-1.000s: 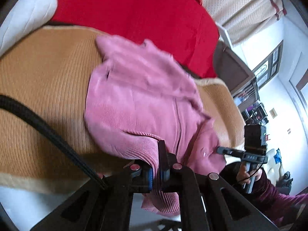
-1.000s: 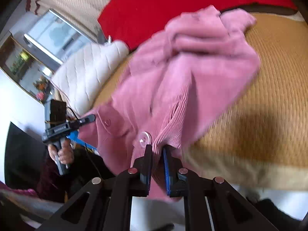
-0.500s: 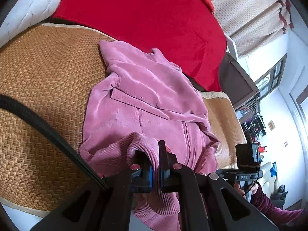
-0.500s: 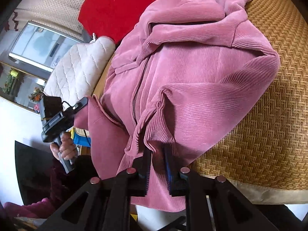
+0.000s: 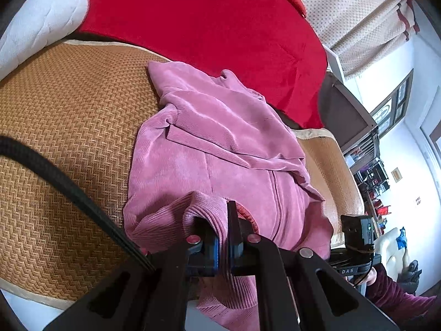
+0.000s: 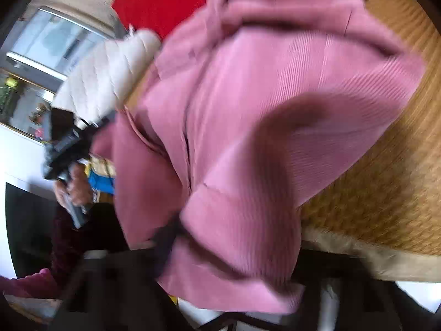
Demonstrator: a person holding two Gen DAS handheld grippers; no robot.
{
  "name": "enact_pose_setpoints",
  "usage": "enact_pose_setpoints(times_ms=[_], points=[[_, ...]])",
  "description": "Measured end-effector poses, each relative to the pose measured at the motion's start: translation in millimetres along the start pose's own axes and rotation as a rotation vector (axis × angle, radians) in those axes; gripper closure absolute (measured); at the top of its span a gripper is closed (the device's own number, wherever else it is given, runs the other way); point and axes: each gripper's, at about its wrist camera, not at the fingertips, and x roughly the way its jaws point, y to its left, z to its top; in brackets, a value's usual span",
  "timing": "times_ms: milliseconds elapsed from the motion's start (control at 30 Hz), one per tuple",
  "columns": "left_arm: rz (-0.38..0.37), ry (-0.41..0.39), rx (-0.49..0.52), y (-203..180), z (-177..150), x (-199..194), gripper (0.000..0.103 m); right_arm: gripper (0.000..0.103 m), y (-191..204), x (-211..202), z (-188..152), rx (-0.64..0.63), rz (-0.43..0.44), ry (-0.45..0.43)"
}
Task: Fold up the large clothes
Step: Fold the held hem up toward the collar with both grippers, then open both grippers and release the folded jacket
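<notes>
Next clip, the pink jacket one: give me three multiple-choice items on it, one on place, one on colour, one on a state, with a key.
1. Where does the pink corduroy jacket lie?
A. on the woven mat
B. on the floor
C. on a hanger

2. What colour is the blanket behind the jacket?
A. blue
B. red
C. green

3. How is the left gripper?
A. wide open and empty
B. shut on the jacket's ribbed hem
C. shut on a cable

Key: 1 A, the jacket spreads across the tan woven mat. 2 B, bright red cloth fills the far side. 3 B, ribbed pink fabric is pinched between its closed fingers.
</notes>
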Motion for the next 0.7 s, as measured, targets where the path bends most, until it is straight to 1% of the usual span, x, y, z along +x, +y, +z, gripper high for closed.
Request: enact_pose_setpoints(times_ms=[33,67,133,167,233,267,333,367,400,433,467,500,533,567,600,633,667,700], points=[[-0.005,-0.001,0.000,-1,1,-2,0.098,0.076,2,-2,1,0.001,0.005,-0.006],[-0.008,-0.002,-0.002,-2,3,-4,0.098,0.082,6,-8,2,-0.004,0.023,-0.025],[-0.032,-0.005,-0.014,-4,10,-9,0.098,0.084,15,-32,11,-0.022,0.080,-0.097],[-0.047,-0.011,-0.021,-6,15,-12,0.098,0.085,18,-41,15,-0.027,0.091,-0.124],[-0.070,-0.038,-0.010,-13,34,-23,0.098,0.090,23,-67,31,-0.040,0.102,-0.216],[-0.073,-0.053,0.002,-17,46,-29,0.098,0.091,22,-80,43,-0.034,0.109,-0.267],[-0.066,-0.095,0.019,-24,81,-39,0.098,0.091,10,-102,70,0.013,0.149,-0.356],[-0.059,-0.115,0.022,-27,98,-42,0.098,0.091,2,-110,85,0.032,0.153,-0.405],[-0.042,-0.143,0.020,-28,119,-43,0.097,0.091,-9,-120,103,0.058,0.147,-0.473],[-0.022,-0.172,0.007,-27,140,-42,0.096,0.091,-21,-126,117,0.097,0.159,-0.526],[-0.006,-0.186,0.001,-25,160,-36,0.093,0.091,-39,-131,135,0.163,0.191,-0.579],[0.014,-0.190,0.000,-22,177,-26,0.092,0.090,-62,-134,153,0.252,0.225,-0.622],[0.049,-0.184,-0.016,-15,193,-10,0.089,0.087,-80,-133,167,0.316,0.250,-0.639],[0.094,-0.169,-0.049,-5,204,7,0.089,0.084,-99,-129,181,0.380,0.269,-0.634],[0.133,-0.153,-0.081,3,209,22,0.090,0.079,-120,-120,195,0.446,0.284,-0.607],[0.161,-0.122,-0.133,17,212,44,0.087,0.078,-136,-112,202,0.498,0.299,-0.588],[0.169,-0.094,-0.180,28,210,60,0.084,0.078,-153,-103,206,0.552,0.322,-0.572],[0.167,-0.067,-0.233,39,206,77,0.075,0.078,-167,-94,208,0.603,0.323,-0.559]])
